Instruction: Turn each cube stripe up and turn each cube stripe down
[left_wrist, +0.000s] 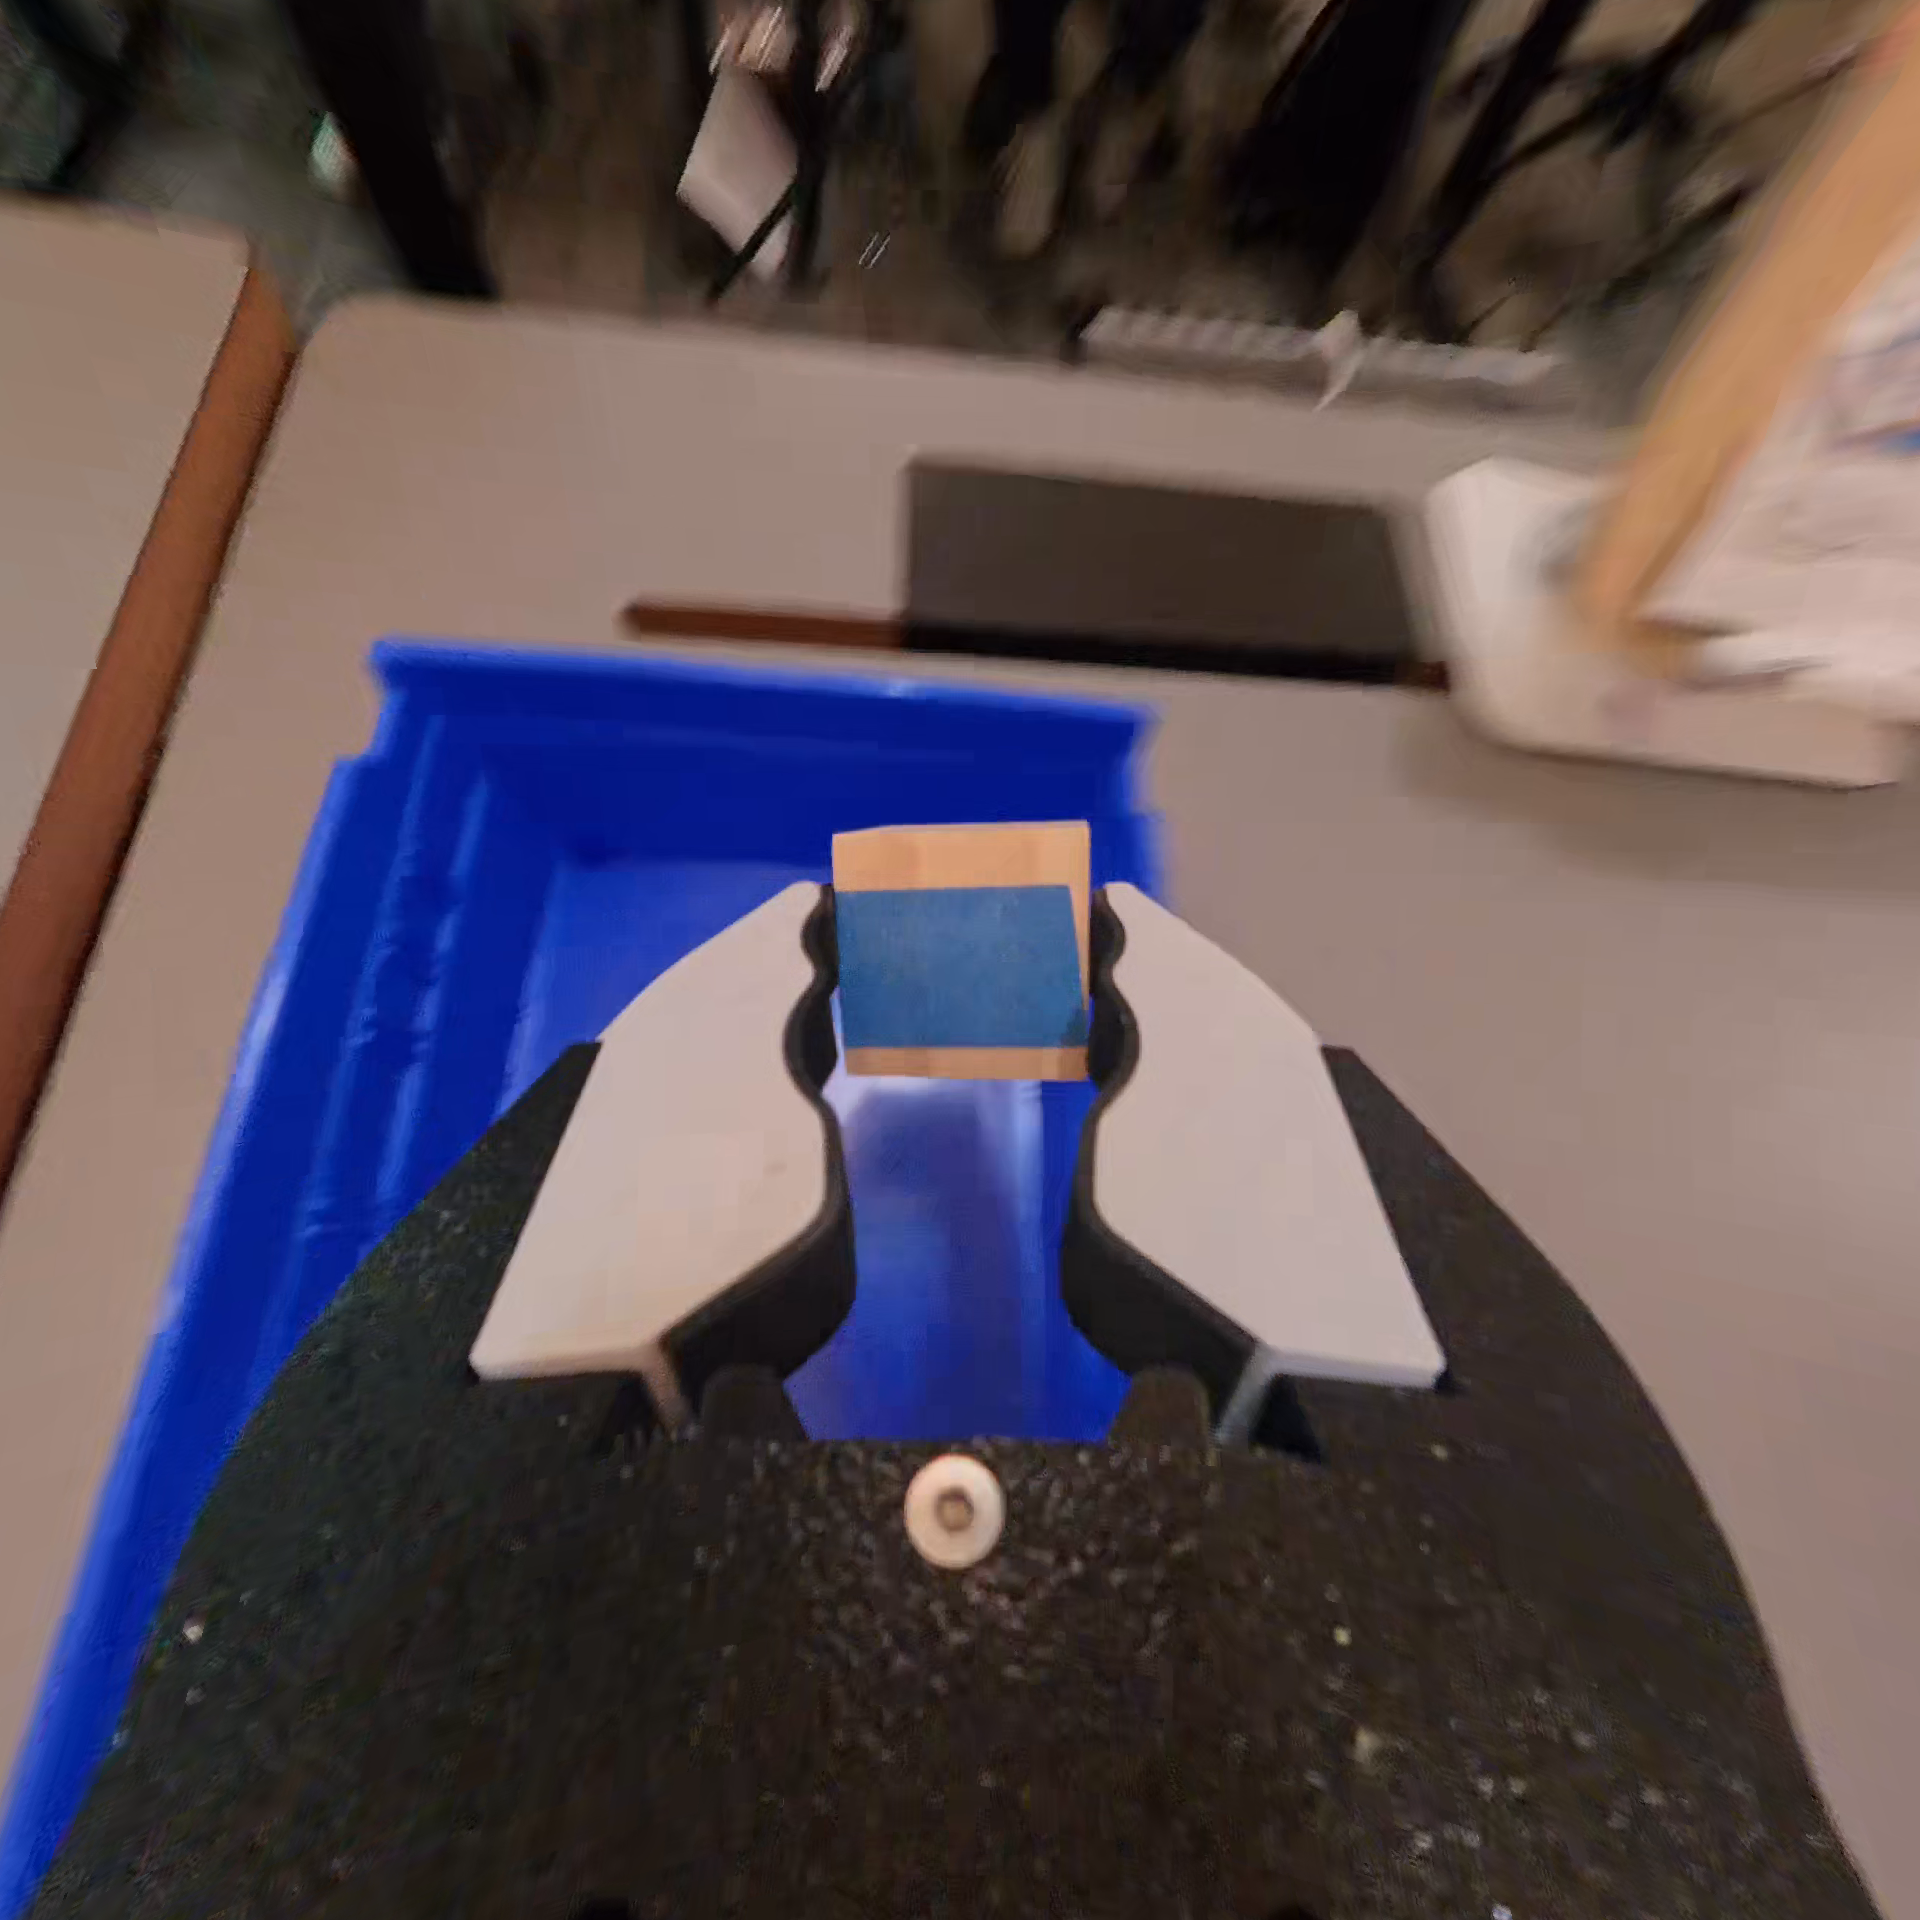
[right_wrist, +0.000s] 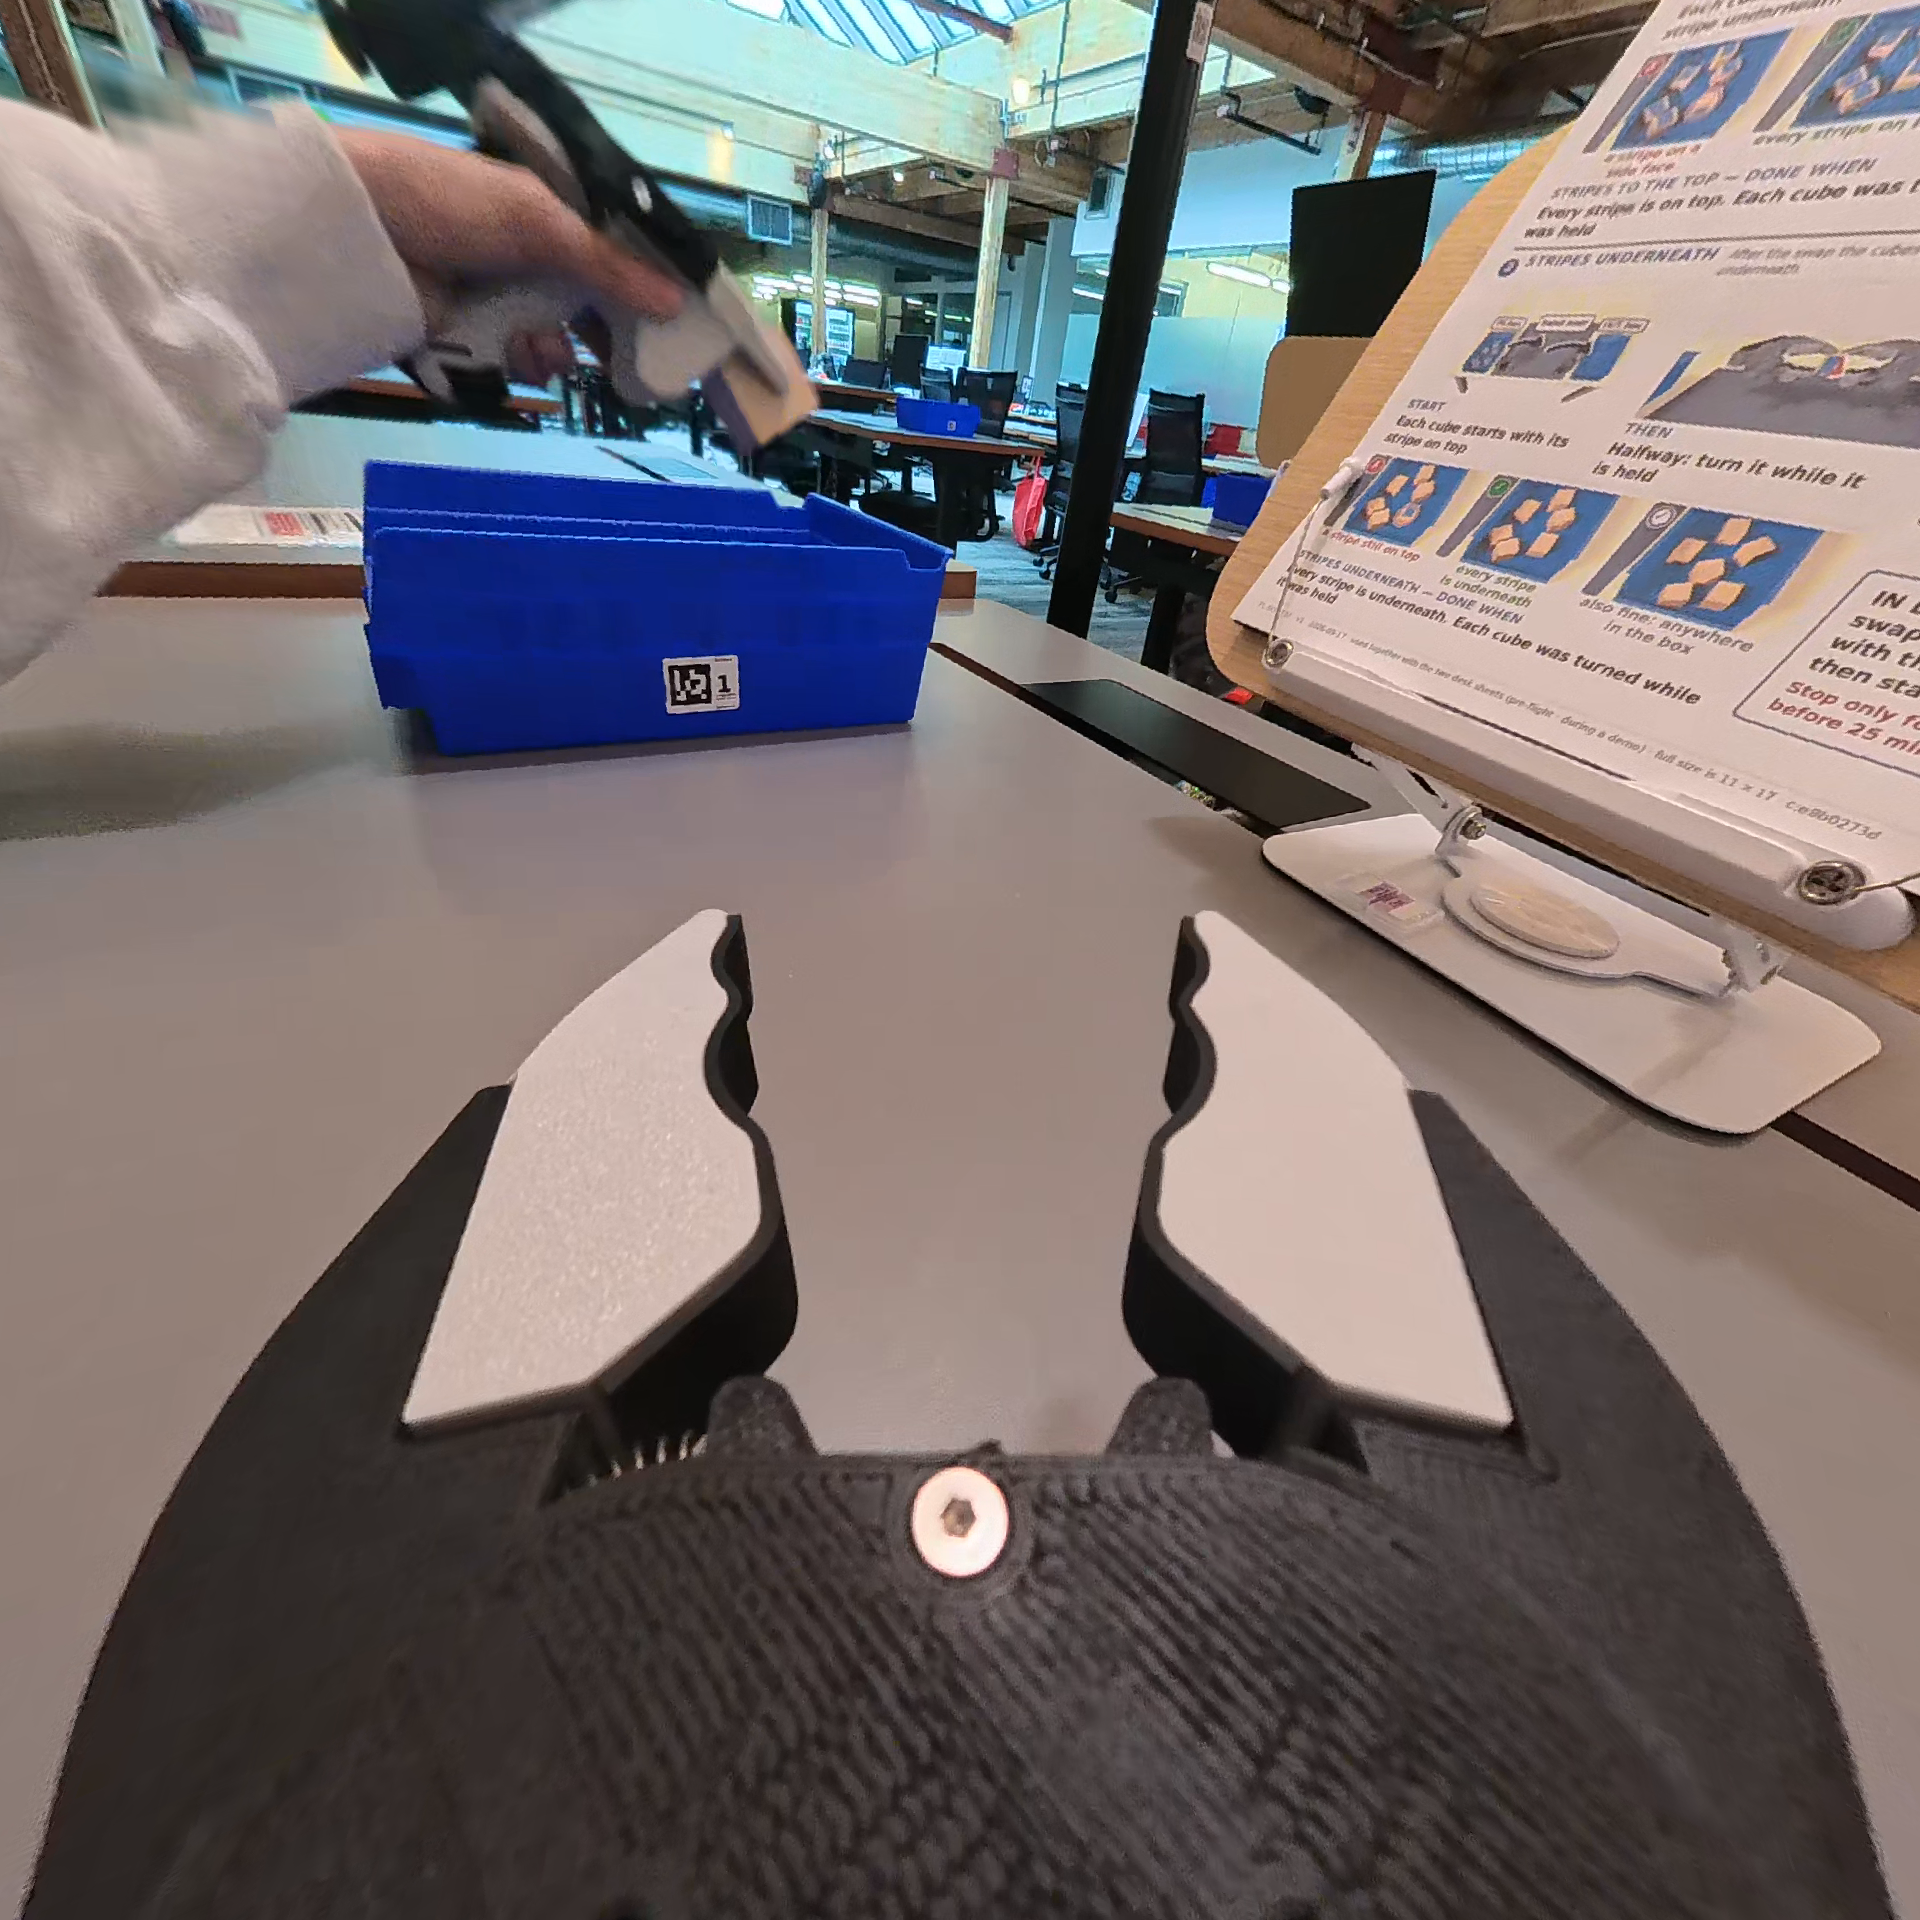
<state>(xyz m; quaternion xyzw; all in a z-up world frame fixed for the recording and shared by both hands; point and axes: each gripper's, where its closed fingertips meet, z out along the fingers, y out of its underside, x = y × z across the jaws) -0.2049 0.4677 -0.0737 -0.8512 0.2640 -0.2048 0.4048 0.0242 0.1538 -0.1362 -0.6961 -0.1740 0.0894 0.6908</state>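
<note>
My left gripper (left_wrist: 961, 961) is shut on a wooden cube (left_wrist: 961, 852) with a blue stripe (left_wrist: 956, 971) on the face turned toward the camera. It holds the cube in the air above a blue bin (left_wrist: 416, 935). The right wrist view shows the same gripper (right_wrist: 748, 374) and cube (right_wrist: 777, 405), blurred, above the bin (right_wrist: 644, 613), held by a hand in a white sleeve. My right gripper (right_wrist: 961, 966) is open and empty, low over the grey table (right_wrist: 935, 831), well in front of the bin. What lies inside the bin is hidden in the right wrist view.
A white stand (right_wrist: 1558, 956) holding an instruction sheet (right_wrist: 1662, 416) stands on the table to the right; it shows blurred in the left wrist view (left_wrist: 1662, 623). A black inset panel (right_wrist: 1174, 748) lies in the table behind the bin. A second table (left_wrist: 104, 416) stands at the left.
</note>
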